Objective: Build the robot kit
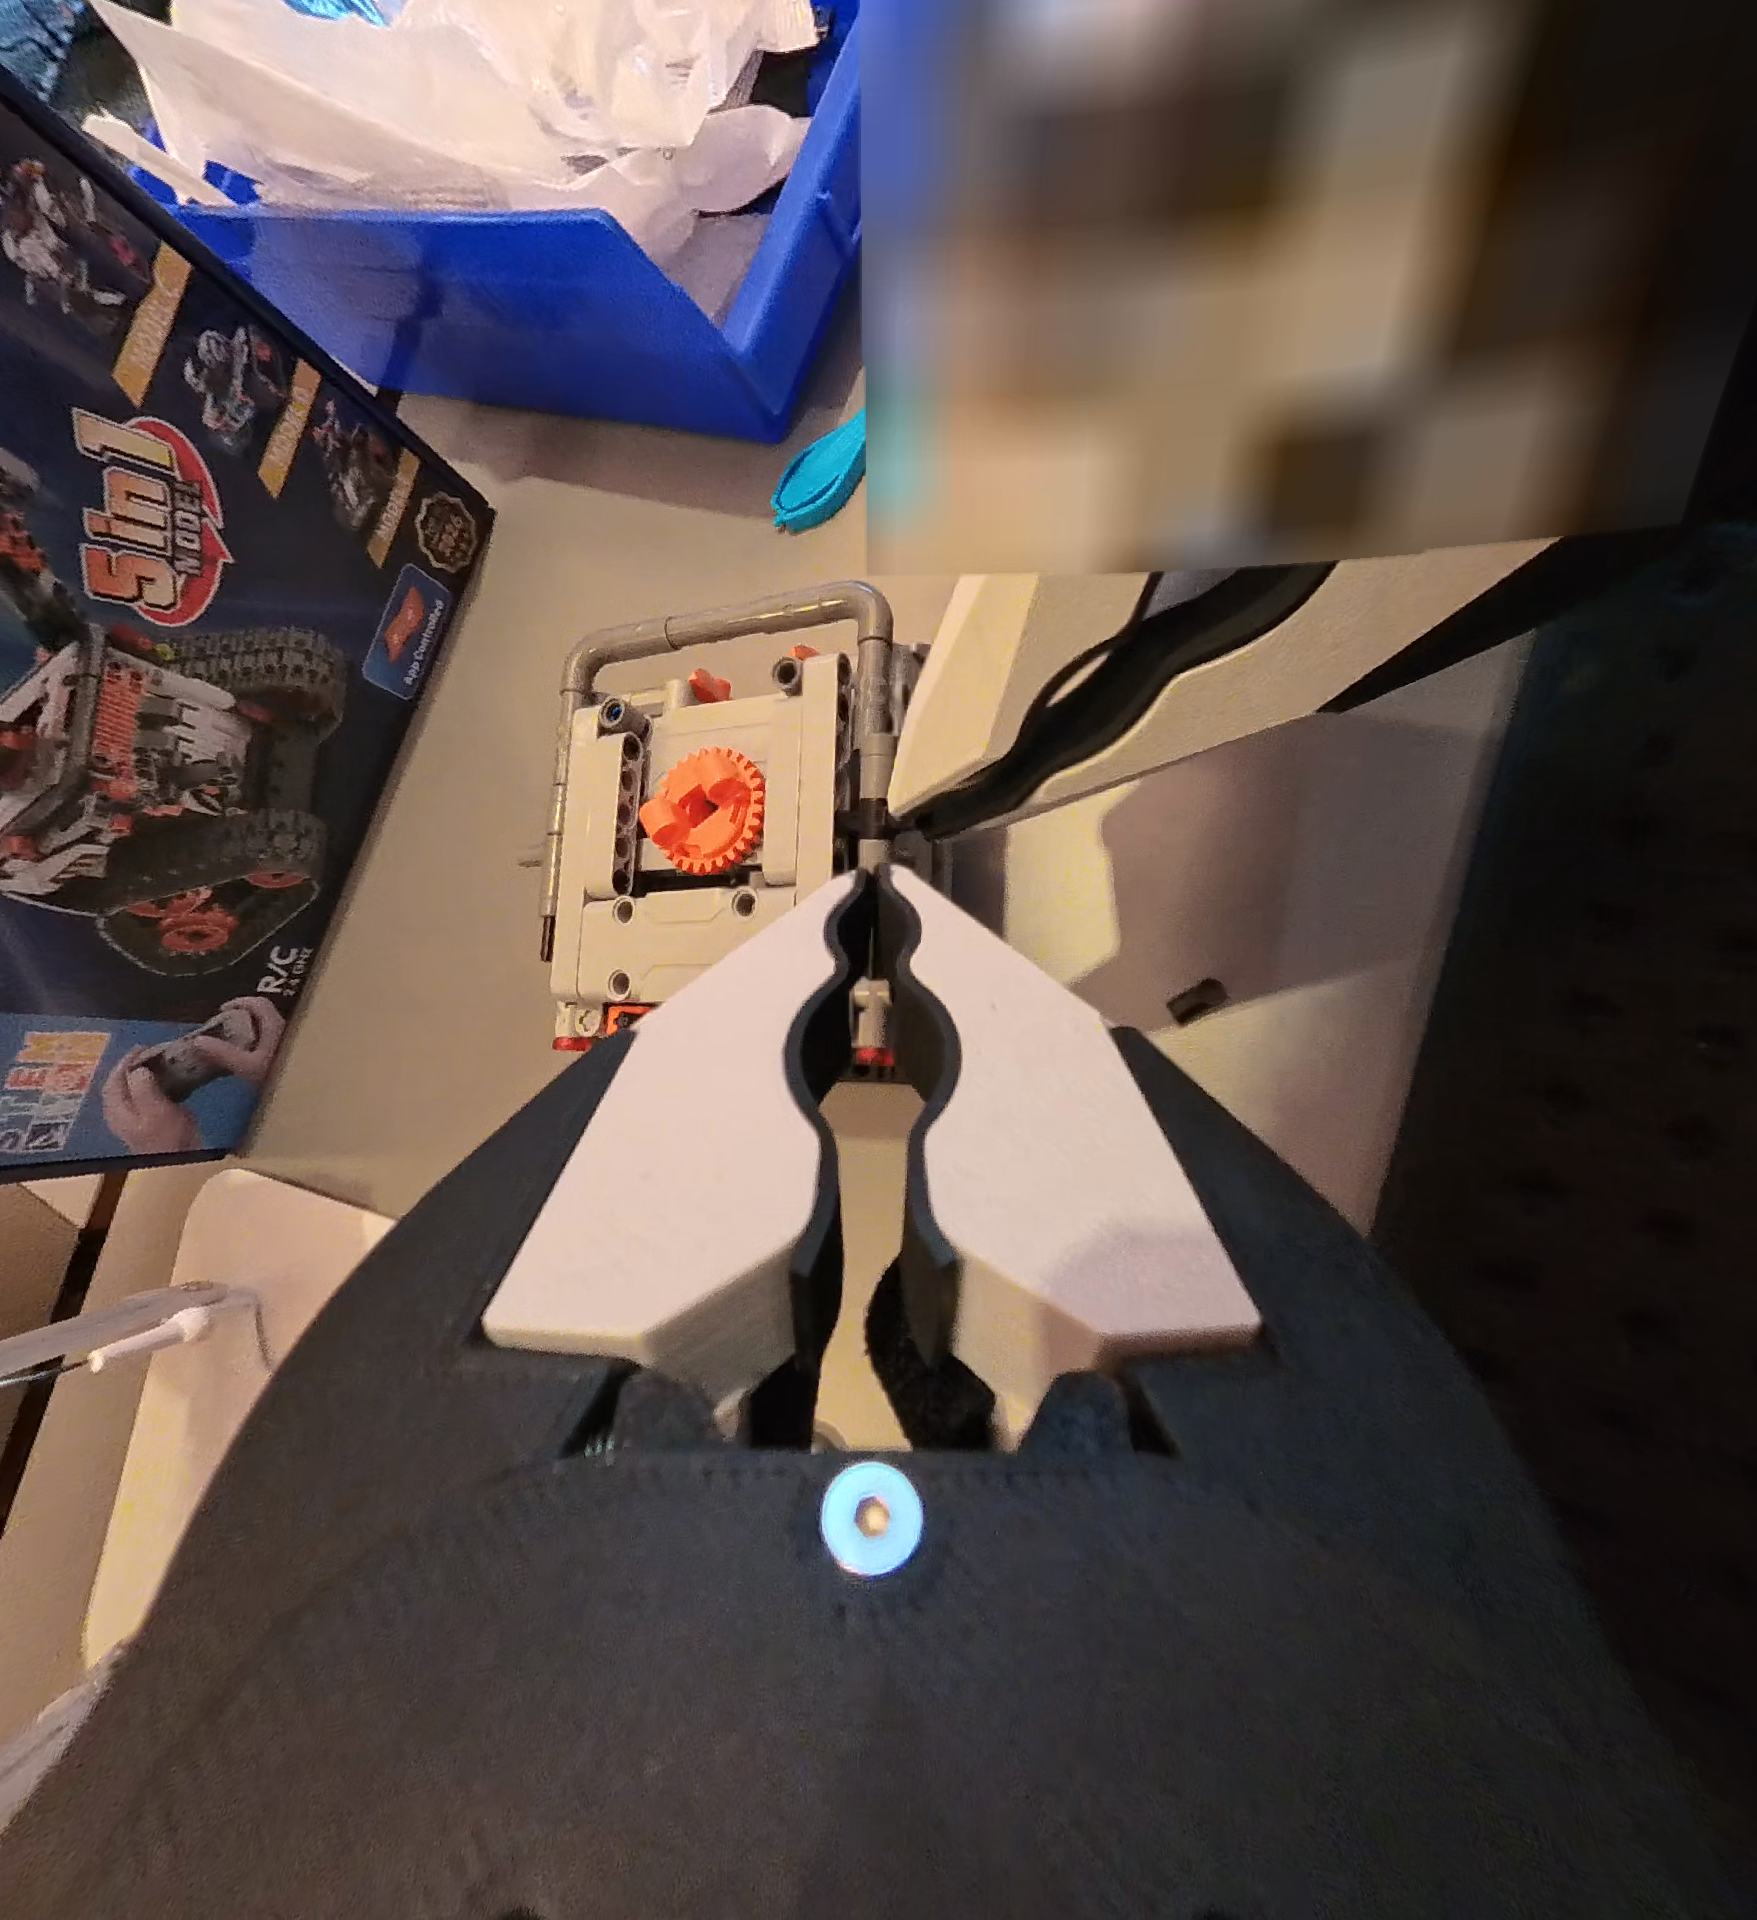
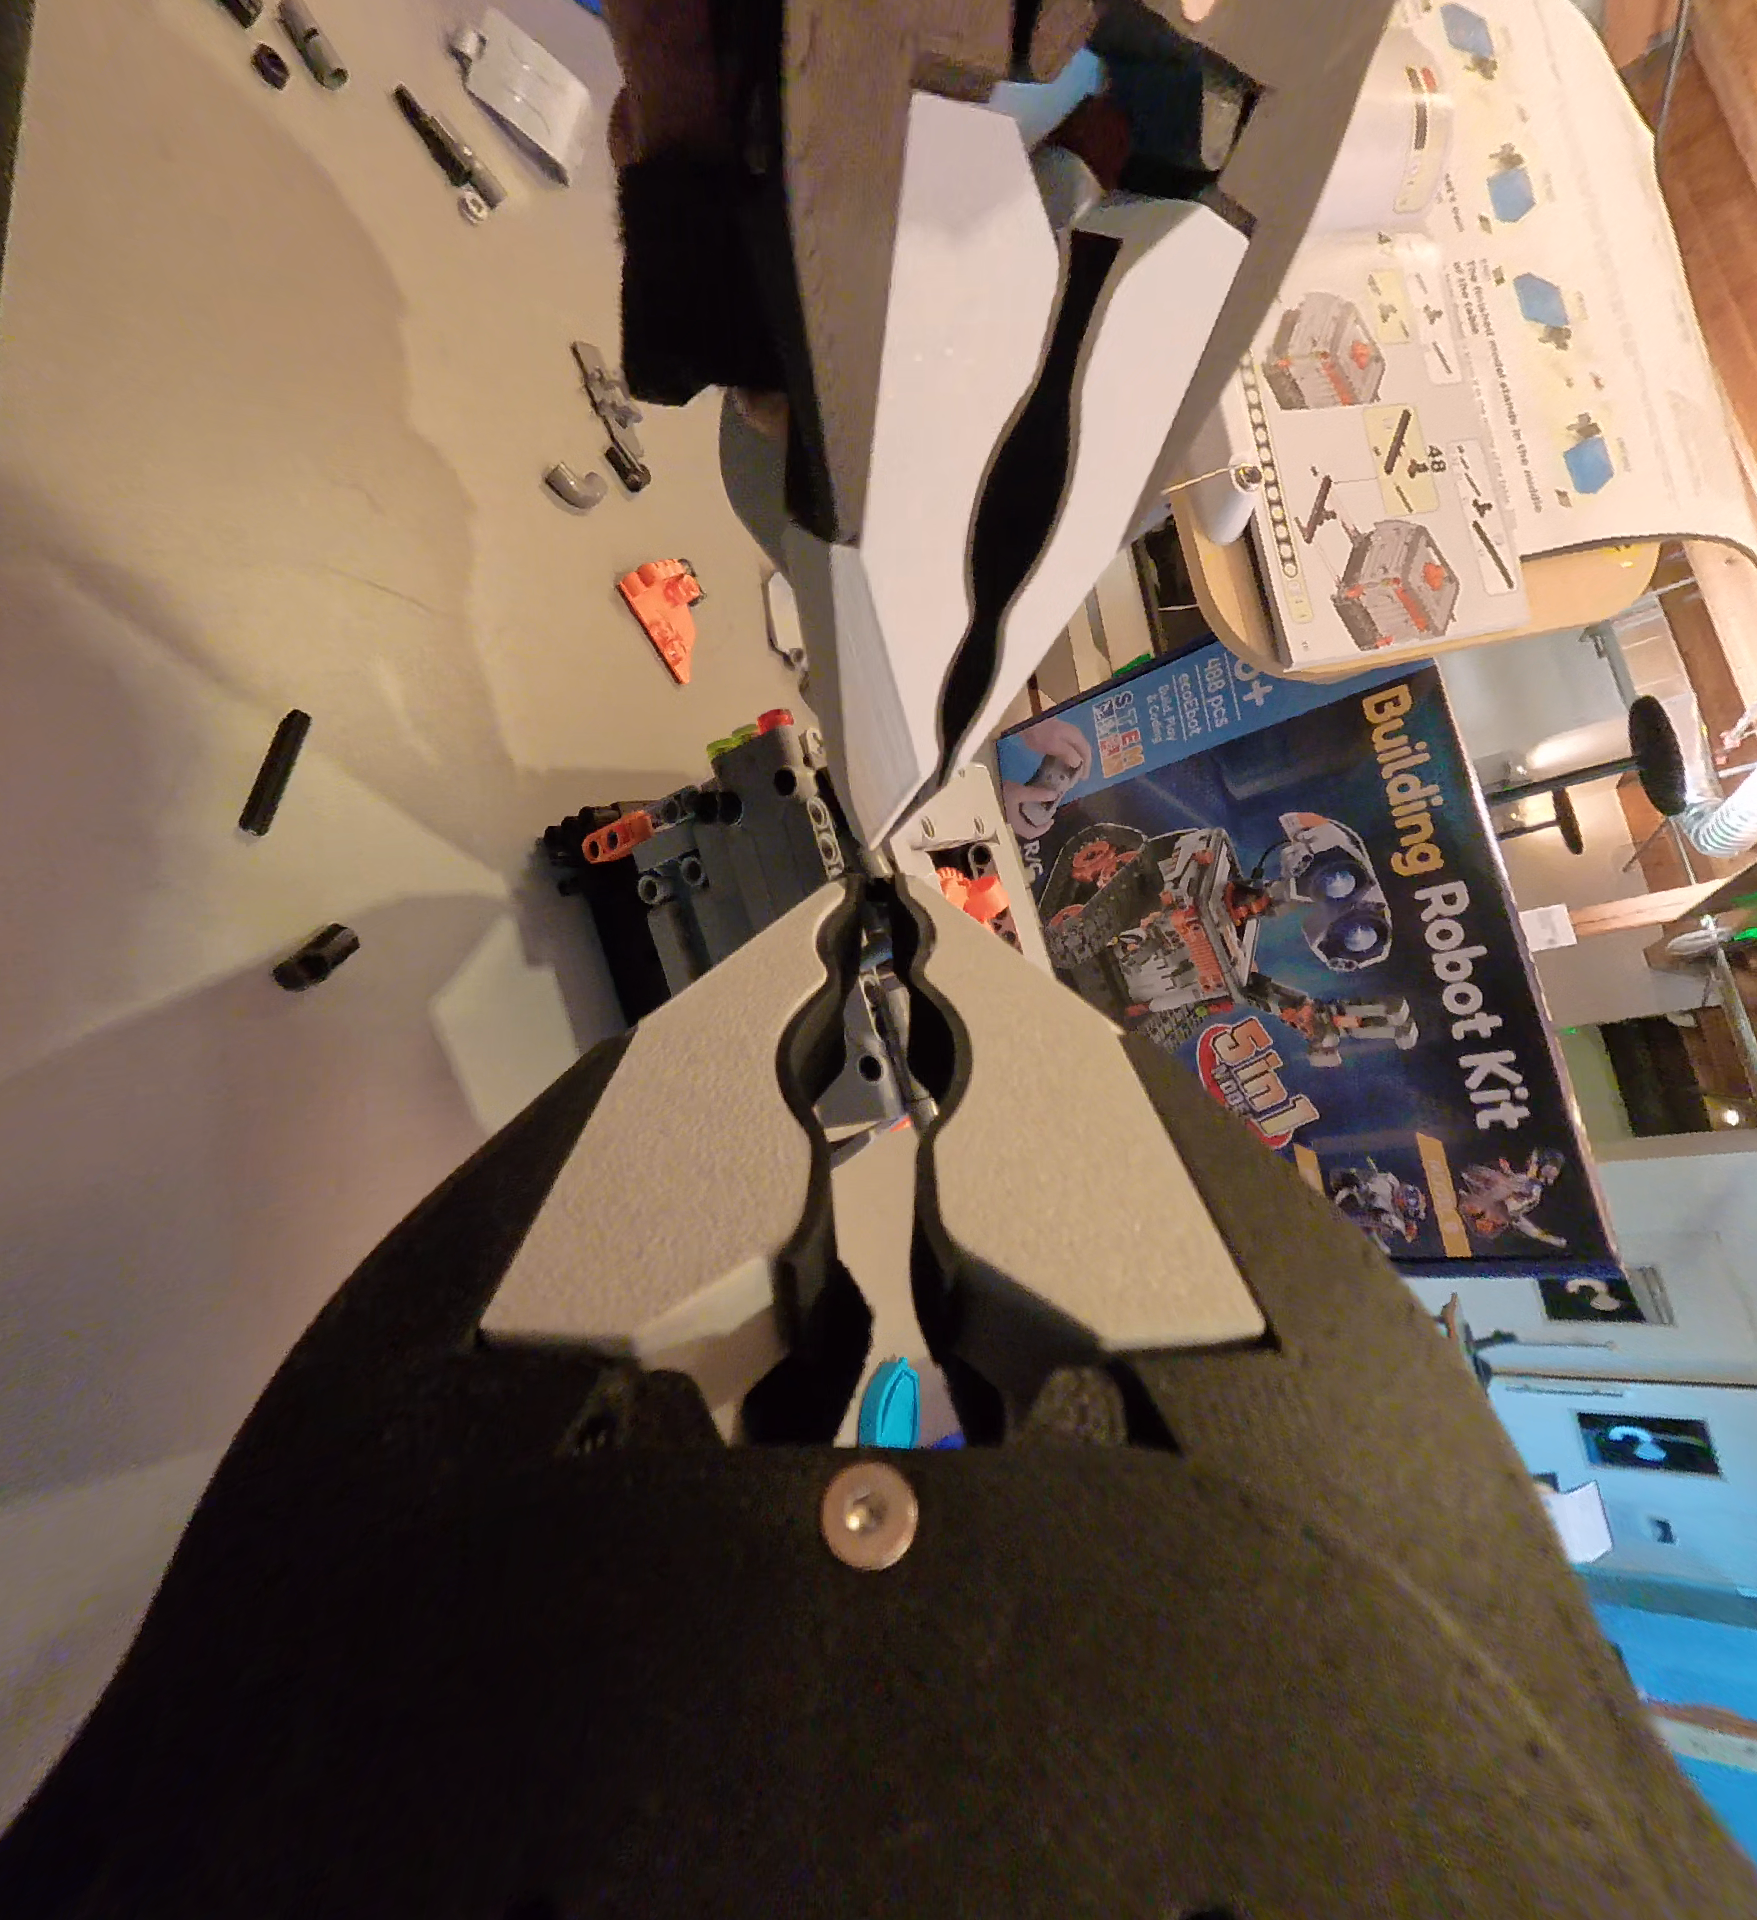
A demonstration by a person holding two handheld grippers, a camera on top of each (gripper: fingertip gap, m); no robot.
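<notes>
Grey tabletop [image 1: 458, 727], kit box [image 1: 126, 644] beside. We see block model [image 1: 687, 831] between both grippers: left gripper [image 1: 876, 883] and right gripper [image 2: 879, 894] jaws pressed together, each pinching model's edge, apparently steadying it.

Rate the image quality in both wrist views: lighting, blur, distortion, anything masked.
Left wrist view: warm dim light, a mosaic patch top right, sharp block model, glare on the gripper screw, soft edges. Right wrist view: wide-angle bend, scene turned sideways, long shadows on the table, kit box readable, far background soft.
</notes>
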